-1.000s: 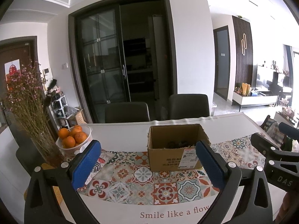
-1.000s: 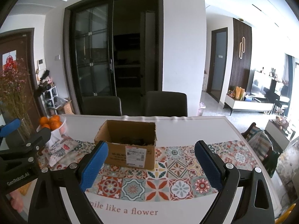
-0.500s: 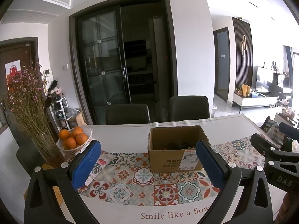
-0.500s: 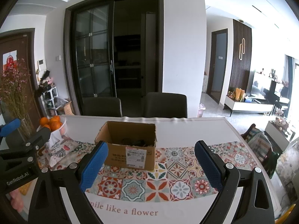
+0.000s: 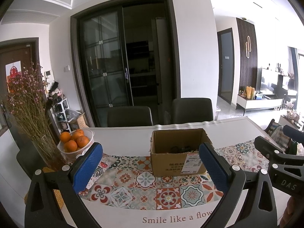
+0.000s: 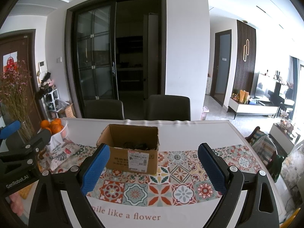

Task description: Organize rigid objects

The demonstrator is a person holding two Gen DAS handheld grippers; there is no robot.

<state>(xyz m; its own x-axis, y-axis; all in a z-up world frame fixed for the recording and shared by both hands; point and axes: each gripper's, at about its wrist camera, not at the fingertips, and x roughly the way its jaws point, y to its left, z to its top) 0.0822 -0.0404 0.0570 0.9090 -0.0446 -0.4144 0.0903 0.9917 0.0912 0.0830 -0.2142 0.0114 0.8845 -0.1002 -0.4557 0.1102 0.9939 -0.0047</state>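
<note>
An open cardboard box stands on the patterned table runner; it also shows in the right wrist view. Small dark objects lie on its floor, too small to identify. My left gripper is open and empty, held above the table in front of the box. My right gripper is open and empty, also in front of the box. Each gripper shows at the edge of the other's view.
A white basket of oranges and a vase of dried flowers stand at the table's left. A patterned cloth lies beside the basket. Two dark chairs stand behind the table. The runner spans the table.
Both views have risen and tilted slightly, so the box sits a little lower in frame. Both grippers stay open and empty.
</note>
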